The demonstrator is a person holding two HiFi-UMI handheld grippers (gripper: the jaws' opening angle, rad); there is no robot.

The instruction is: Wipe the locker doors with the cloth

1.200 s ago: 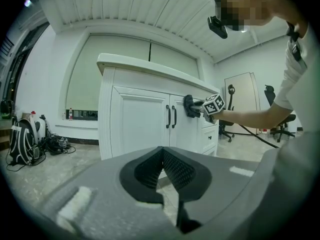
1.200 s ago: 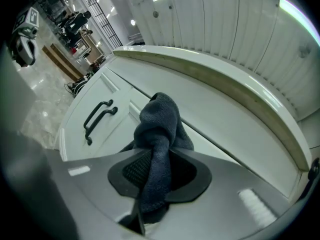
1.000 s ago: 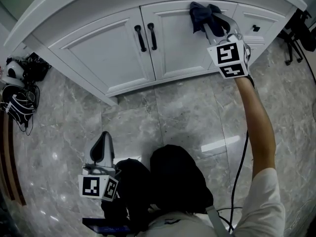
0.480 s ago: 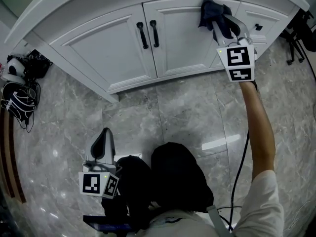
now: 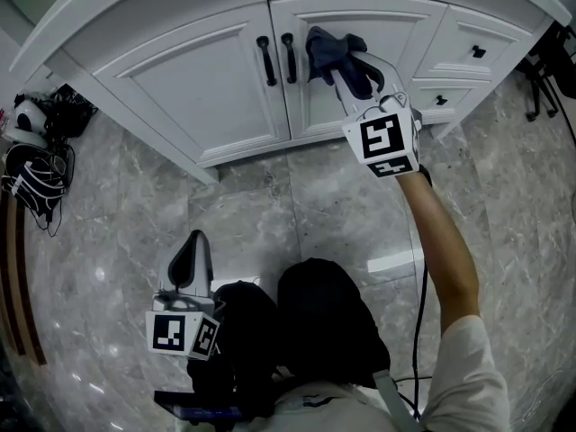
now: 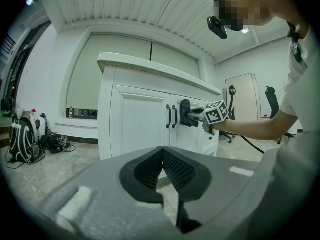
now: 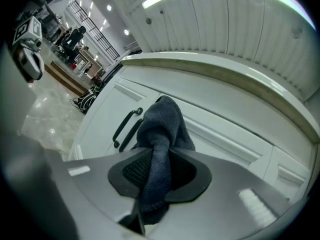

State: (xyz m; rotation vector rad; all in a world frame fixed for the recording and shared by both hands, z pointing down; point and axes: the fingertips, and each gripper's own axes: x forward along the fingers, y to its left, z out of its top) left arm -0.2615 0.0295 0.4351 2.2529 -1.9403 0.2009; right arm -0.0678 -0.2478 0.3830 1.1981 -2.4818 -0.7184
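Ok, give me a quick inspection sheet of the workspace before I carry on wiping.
Surface: white locker doors, shut; no marks seen.
Job's things: dark cloth against the right door, beside the black handles.
Clutter: bags on the grey marble floor at left.
Grippers: right gripper shut on the cloth; left gripper shut, empty, held low.
Cables: black cable hanging by the right arm.
Surroundings: office chair at right.

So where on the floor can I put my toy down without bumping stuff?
The marble floor between the white cabinet and the person's knees is bare, and so is the stretch right of the outstretched arm. It's crowded at the left edge, where backpacks lie, and at the far right by the chair legs.
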